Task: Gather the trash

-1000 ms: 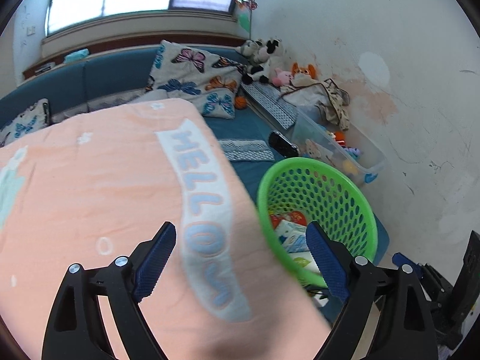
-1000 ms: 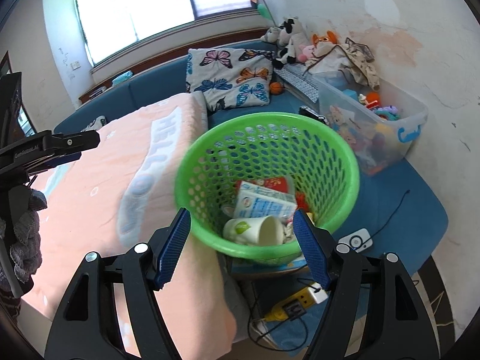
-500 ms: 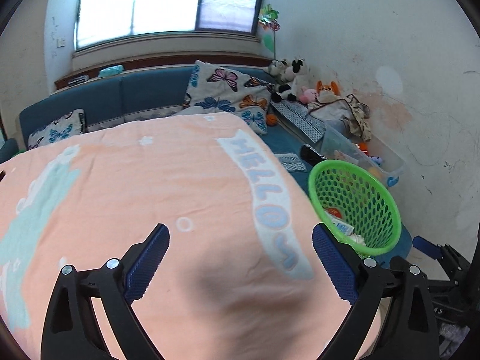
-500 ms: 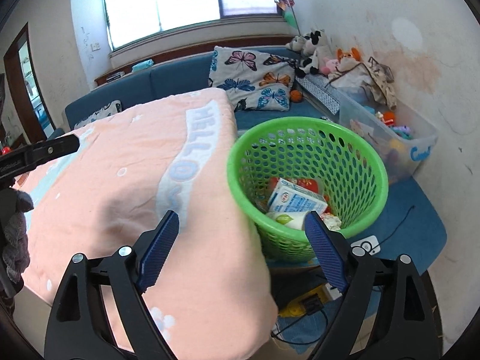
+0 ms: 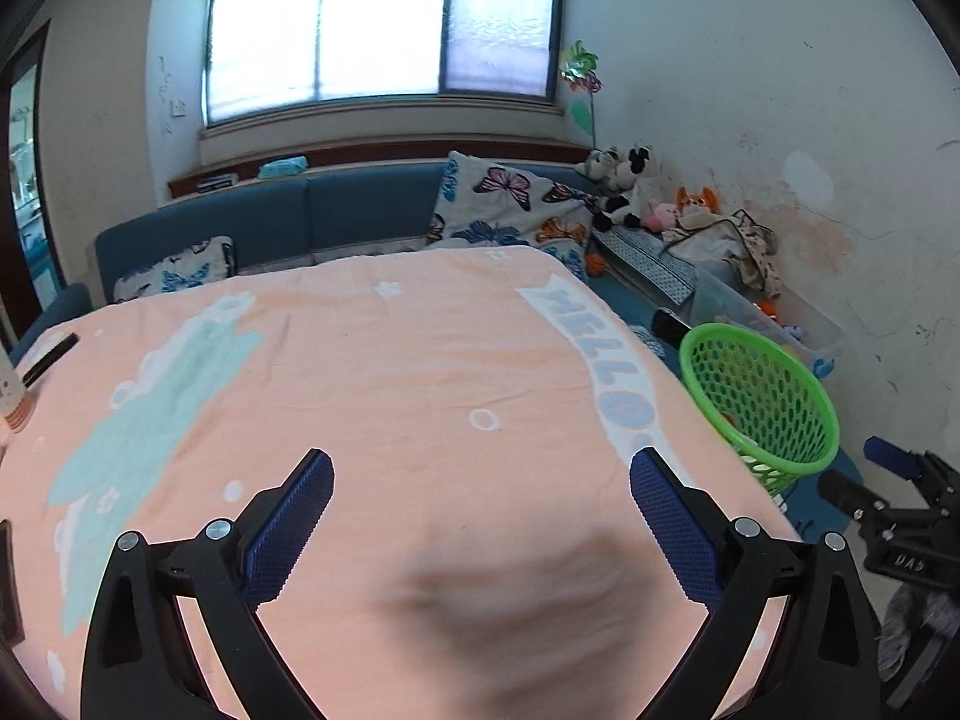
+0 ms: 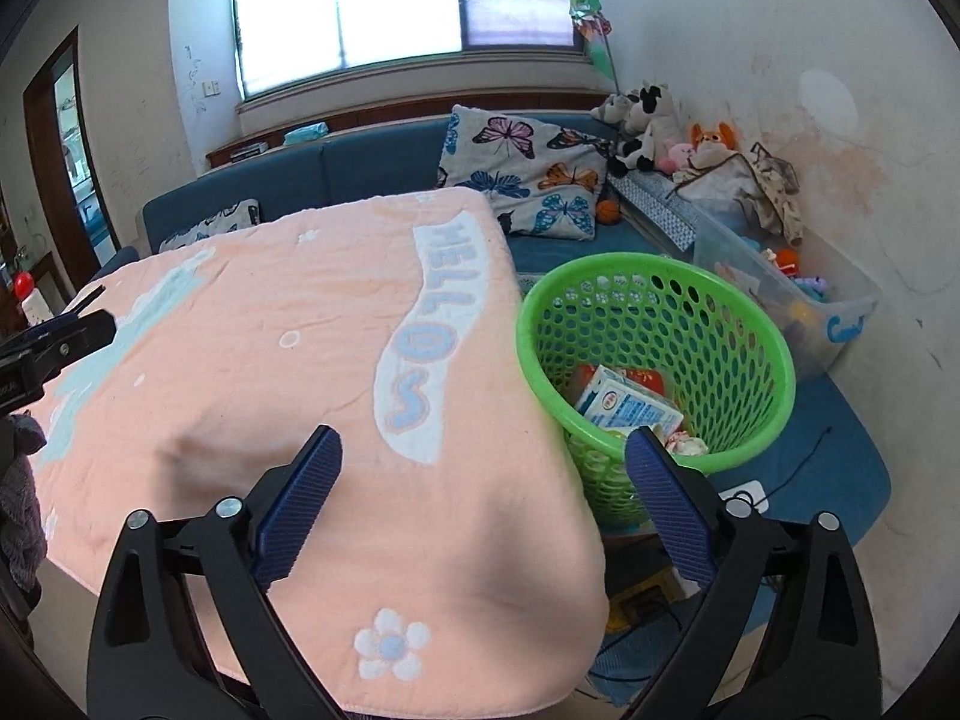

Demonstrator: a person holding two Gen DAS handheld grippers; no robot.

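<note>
Both grippers have drawn back from the green basket (image 6: 654,360) over the peach blanket (image 5: 360,390). The left gripper (image 5: 480,516) and right gripper (image 6: 483,495) have just been opening, now wide and empty. A milk carton (image 6: 624,405) lies inside the basket.

Ahead of me a bright window (image 5: 384,18) lights stained white walls (image 5: 780,90); below it runs a blue sofa (image 5: 336,216) with 2 butterfly cushions (image 6: 528,162).
</note>
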